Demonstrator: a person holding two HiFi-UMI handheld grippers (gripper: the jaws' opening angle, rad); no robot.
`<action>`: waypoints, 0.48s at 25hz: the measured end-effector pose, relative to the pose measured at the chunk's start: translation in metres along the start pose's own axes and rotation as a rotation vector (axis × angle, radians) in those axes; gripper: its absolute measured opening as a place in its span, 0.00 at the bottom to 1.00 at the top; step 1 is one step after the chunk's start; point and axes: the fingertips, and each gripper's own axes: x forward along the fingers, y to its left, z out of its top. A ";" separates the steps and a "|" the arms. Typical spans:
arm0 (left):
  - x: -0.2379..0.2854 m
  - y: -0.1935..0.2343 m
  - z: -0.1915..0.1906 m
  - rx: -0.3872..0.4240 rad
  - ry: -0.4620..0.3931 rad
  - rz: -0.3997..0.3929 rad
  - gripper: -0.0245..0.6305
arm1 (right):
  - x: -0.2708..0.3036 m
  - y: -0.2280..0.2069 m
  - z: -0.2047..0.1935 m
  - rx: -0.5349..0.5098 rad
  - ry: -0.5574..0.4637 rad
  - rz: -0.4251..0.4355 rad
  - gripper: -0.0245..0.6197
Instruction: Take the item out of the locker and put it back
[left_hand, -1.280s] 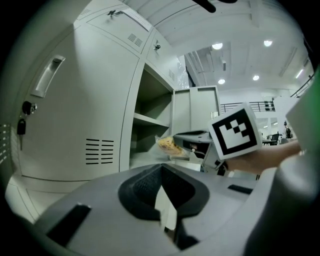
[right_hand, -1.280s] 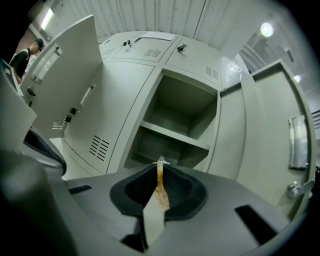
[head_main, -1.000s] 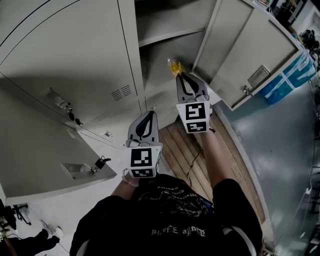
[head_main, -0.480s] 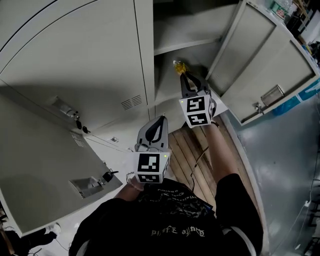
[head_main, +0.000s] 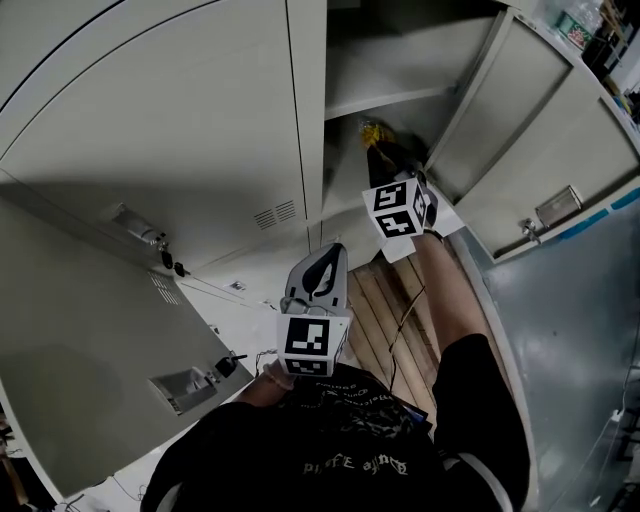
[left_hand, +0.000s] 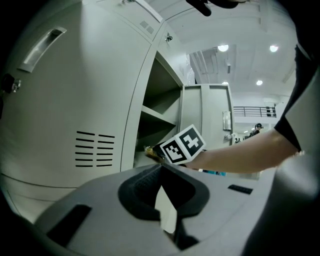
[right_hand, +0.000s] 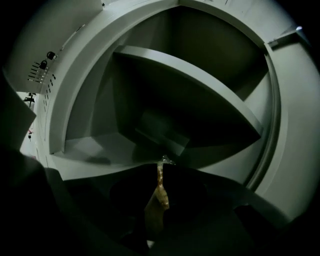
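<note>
While the jaws of the right gripper (right_hand: 161, 172) pinch the thin yellow crinkly plastic packet (right_hand: 159, 197), it hangs at the mouth of the open grey metal locker (right_hand: 95, 145), under the shelf. I would carry it deeper and lower it fully before releasing. The left gripper (head_main: 330, 255), jaws pressed together and empty, hangs outside.

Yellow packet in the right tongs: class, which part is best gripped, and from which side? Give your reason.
Its thin, flat edge, probably, where the right tongs pinch the yellow packet: it fits nearly closed tongs. Come from the locker's open front; walls and shelf block other sides.
</note>
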 end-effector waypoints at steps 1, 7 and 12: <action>0.000 0.002 0.000 0.001 0.002 0.005 0.05 | 0.003 -0.003 -0.001 0.004 0.008 -0.001 0.09; 0.002 0.014 -0.001 0.003 0.028 0.073 0.05 | 0.018 -0.013 -0.009 0.036 0.081 0.024 0.10; 0.001 0.006 -0.001 0.009 0.032 0.060 0.05 | 0.021 -0.009 -0.019 0.069 0.123 0.062 0.11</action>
